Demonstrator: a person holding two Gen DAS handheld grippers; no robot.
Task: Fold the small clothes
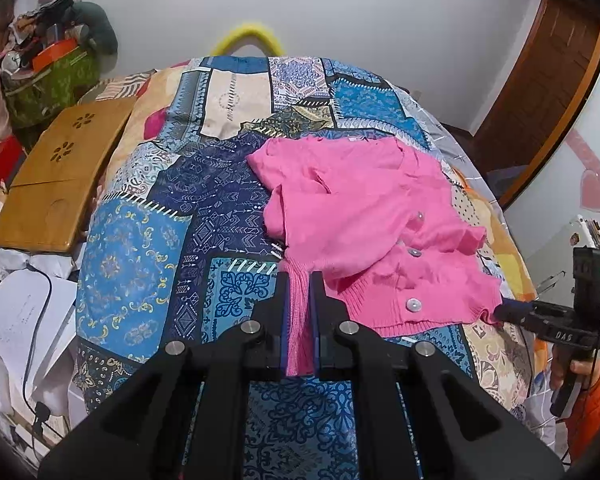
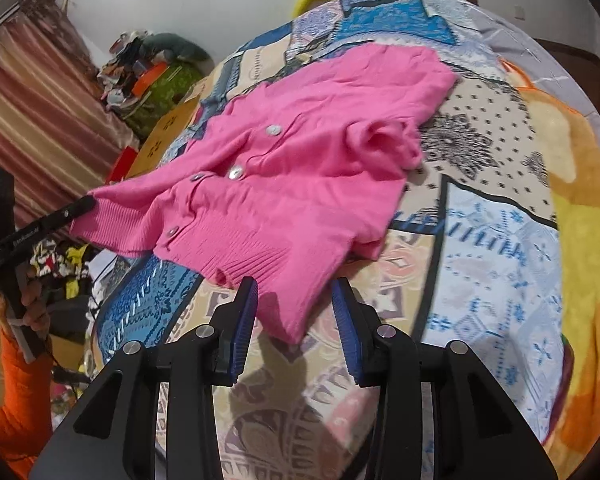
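Note:
A small pink knitted cardigan [image 1: 364, 216] with pearly buttons lies rumpled on a patchwork bedspread [image 1: 140, 240]. My left gripper [image 1: 300, 280] is shut on the ribbed hem at the cardigan's near left corner. In the right wrist view the cardigan [image 2: 300, 152] spreads ahead, its left hem corner lifted by the left gripper [image 2: 88, 202]. My right gripper [image 2: 294, 292] is open, its blue-padded fingers on either side of the near ribbed hem corner, not closed on it. The right gripper also shows in the left wrist view [image 1: 504, 310] at the cardigan's right hem corner.
A wooden lap tray [image 1: 56, 184] lies left of the bed beside papers and cables. A cluttered green box [image 1: 48, 84] stands at the back left. A brown door [image 1: 540, 112] is at right. Striped curtains [image 2: 28, 120] hang at left.

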